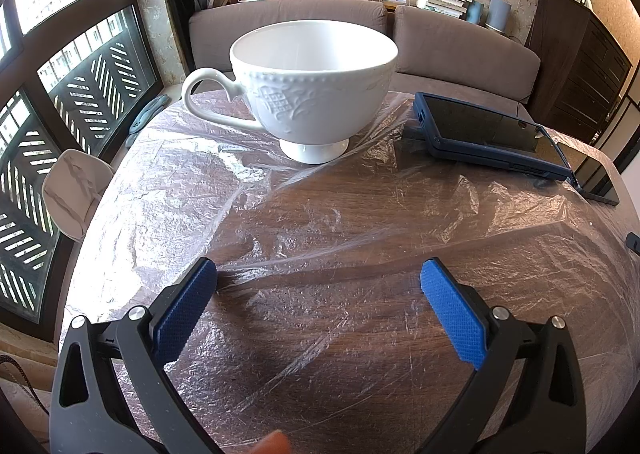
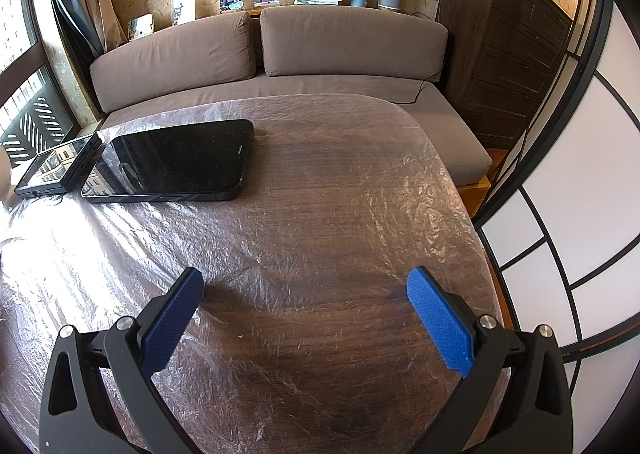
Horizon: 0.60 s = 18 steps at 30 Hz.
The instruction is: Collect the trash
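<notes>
A wrinkled clear plastic sheet (image 1: 320,222) covers the round wooden table (image 2: 320,314) in both views. My left gripper (image 1: 318,274) hovers open over the sheet at the near edge, nothing between its blue pads. A white embossed cup (image 1: 316,86) stands on the sheet beyond it, handle to the left. My right gripper (image 2: 304,282) is open too, above a bare stretch of the sheet (image 2: 340,182). A small orange thing (image 1: 274,442) shows blurred at the bottom edge of the left wrist view.
A blue-cased tablet (image 1: 488,134) and a black phone (image 1: 600,182) lie right of the cup; the right wrist view shows the phone (image 2: 172,162) and the tablet (image 2: 60,166) at far left. A grey sofa (image 2: 280,54) runs behind the table. A dark cabinet (image 2: 508,46) stands at right.
</notes>
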### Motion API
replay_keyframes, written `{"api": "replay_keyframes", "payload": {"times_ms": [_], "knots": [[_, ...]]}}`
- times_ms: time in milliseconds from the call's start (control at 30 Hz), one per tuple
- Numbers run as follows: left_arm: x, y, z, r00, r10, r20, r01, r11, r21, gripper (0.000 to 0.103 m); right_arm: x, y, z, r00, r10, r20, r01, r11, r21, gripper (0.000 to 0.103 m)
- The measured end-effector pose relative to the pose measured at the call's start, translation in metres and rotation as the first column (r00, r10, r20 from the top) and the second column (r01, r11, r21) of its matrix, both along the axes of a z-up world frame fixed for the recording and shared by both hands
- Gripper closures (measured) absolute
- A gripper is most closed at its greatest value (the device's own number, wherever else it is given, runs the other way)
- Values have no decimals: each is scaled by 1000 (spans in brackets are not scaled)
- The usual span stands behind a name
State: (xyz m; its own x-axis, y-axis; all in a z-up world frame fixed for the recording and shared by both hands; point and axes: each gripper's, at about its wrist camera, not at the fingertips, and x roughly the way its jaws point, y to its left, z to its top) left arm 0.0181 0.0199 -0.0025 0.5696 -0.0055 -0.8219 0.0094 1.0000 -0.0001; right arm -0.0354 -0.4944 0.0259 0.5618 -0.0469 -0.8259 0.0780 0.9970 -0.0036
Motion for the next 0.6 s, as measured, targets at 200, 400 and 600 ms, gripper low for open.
{"api": "replay_keyframes", "payload": {"times_ms": [200,400,600], "knots": [[0,0,0,1000,1,0,-1,1000,-1,1,0,0,0,1000,0,0,0,1000,0,4],[2,2,-1,1000,9,-1,-9,1000,-1,1,0,-1,0,1000,0,0,0,1000,0,4],[2,1,-1,1000,10,-1,-10,1000,-1,1,0,0,0,1000,0,0,0,1000,0,4]]}}
